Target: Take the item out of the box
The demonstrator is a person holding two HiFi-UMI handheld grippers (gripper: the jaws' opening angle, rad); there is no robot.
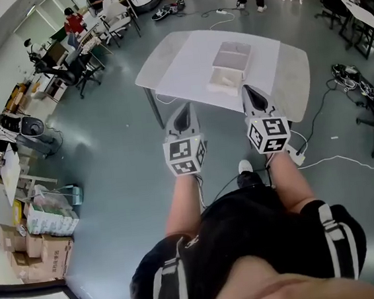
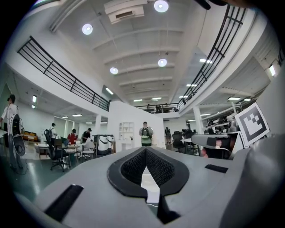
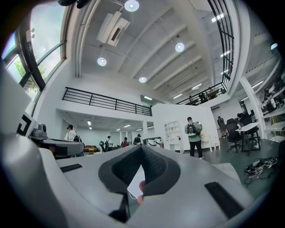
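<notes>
A white box [image 1: 230,66] lies on the white table [image 1: 184,63] ahead of me, with what looks like its lid folded open behind it; I cannot make out what is inside. Both grippers are held side by side in the air short of the table's near edge, pointing at it. The left gripper [image 1: 184,108] has its jaws together with nothing between them, as the left gripper view [image 2: 145,151] also shows. The right gripper [image 1: 248,91] is likewise shut and empty, its tips meeting in the right gripper view [image 3: 141,149]. Neither touches the box.
Grey floor lies between me and the table. A white cable [image 1: 337,159] and a power strip run on the floor at the right. Office chairs [image 1: 76,71] and desks stand at the left, cardboard boxes [image 1: 41,250] at the lower left. A person in a green vest [image 2: 145,133] stands far off.
</notes>
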